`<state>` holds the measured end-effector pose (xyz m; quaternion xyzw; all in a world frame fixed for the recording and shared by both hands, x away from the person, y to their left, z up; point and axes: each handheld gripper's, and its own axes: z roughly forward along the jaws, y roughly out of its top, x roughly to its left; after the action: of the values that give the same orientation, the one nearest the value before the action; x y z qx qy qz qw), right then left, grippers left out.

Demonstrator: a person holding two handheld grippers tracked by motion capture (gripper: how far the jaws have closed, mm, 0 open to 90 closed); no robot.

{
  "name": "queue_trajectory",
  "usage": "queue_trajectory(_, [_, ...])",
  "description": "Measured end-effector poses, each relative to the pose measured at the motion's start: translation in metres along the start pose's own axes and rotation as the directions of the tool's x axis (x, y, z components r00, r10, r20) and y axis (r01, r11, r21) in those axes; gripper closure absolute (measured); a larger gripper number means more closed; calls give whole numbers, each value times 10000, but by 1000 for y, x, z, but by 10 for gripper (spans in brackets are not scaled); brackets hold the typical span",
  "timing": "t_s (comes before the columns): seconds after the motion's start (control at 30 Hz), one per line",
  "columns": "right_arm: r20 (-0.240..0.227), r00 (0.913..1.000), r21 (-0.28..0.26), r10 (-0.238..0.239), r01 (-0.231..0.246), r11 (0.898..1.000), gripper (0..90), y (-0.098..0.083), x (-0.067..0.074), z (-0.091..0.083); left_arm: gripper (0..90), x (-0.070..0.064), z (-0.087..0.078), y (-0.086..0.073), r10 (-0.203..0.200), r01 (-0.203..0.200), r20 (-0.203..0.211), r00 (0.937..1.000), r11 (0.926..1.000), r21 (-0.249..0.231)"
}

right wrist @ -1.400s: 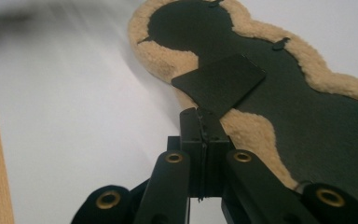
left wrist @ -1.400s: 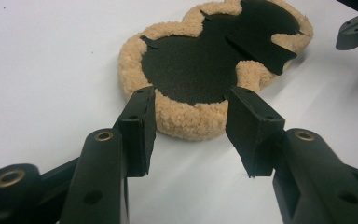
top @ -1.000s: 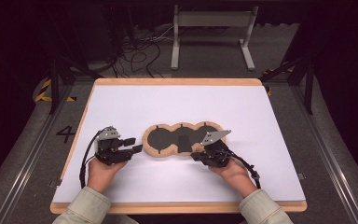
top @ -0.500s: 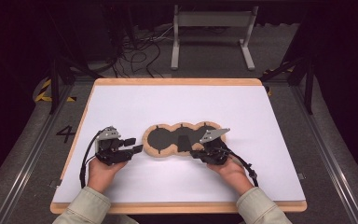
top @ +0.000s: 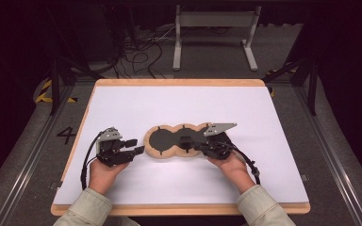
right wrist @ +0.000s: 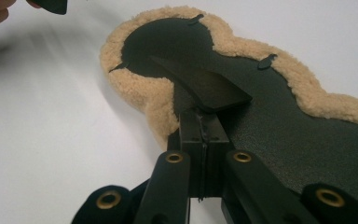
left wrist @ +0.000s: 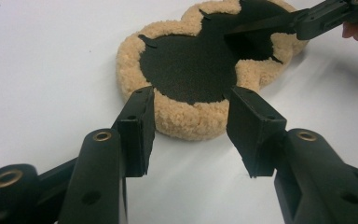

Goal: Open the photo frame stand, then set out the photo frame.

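The right gripper (top: 192, 142) pinches a black flap (right wrist: 205, 88) over the tan fleece three-lobed pad (top: 176, 141); the left gripper (top: 135, 146), jaws spread, sits just beside the pad's left lobe.

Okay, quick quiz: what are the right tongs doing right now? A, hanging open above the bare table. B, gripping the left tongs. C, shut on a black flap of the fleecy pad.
C: the right tongs are shut on a black flap of the fleecy pad.
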<state>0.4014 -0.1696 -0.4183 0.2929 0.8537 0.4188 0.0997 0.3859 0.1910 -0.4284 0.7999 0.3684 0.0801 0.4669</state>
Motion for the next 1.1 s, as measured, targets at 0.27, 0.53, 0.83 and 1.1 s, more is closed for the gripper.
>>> queue_trajectory(0.27, [201, 9995, 177, -241, 238, 9996, 897, -3, 3, -8, 500, 1, -1, 0, -69, 69, 15, 10000, 10000, -25])
queue_trajectory(0.53, [619, 9968, -27, -512, 515, 9987, 811, -3, 2, -32, 465, -4, -4, 5, -161, 161, -315, 9994, 9999, 16])
queue_trajectory(0.83, [621, 9979, -297, -174, 192, 9994, 665, 3, -6, -57, 421, -6, -11, 13, -437, 443, -390, 9983, 9989, 148])
queue_trajectory(1.1, [853, 9948, -32, 549, -548, 9985, 463, 4, -22, -62, 377, 0, -6, 18, -1121, 1133, -284, 9933, 9926, 438])
